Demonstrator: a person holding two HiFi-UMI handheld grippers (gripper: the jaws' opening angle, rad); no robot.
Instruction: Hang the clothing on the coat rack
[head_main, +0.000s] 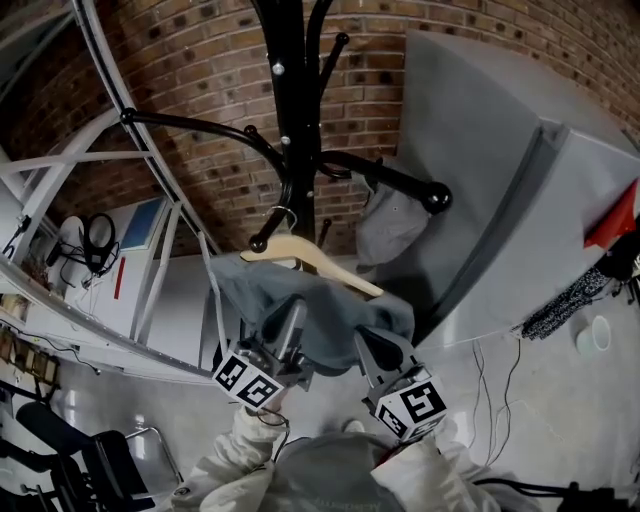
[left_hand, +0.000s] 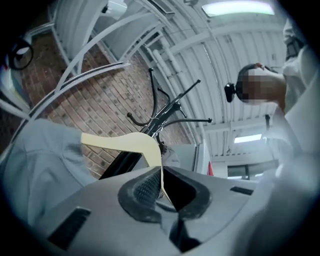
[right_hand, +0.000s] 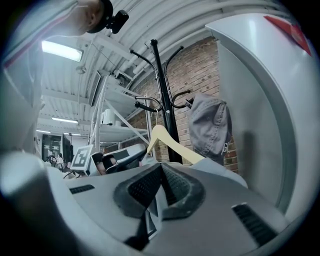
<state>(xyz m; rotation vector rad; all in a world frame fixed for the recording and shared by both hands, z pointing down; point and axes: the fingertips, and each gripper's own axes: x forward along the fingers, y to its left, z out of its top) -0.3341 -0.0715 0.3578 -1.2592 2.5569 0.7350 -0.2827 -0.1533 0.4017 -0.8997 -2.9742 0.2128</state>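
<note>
With my left gripper (left_hand: 161, 172) jaws clenched on the hanger (head_main: 320, 262) and my right gripper (right_hand: 160, 170) jaws pressed shut at the edge of the garment (head_main: 330, 320) draped just below the coat rack (head_main: 290, 90) arms, a missed hook could slide it off; I count 1 coat rack, 1 garment, 1 cap (head_main: 392, 228), 1 hanger.

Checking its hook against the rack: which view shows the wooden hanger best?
The head view: the wooden hanger shows from hook to arm tip, beside the coat rack. The left gripper view shows one arm entering its jaws; the right gripper view, one bare arm.
</note>
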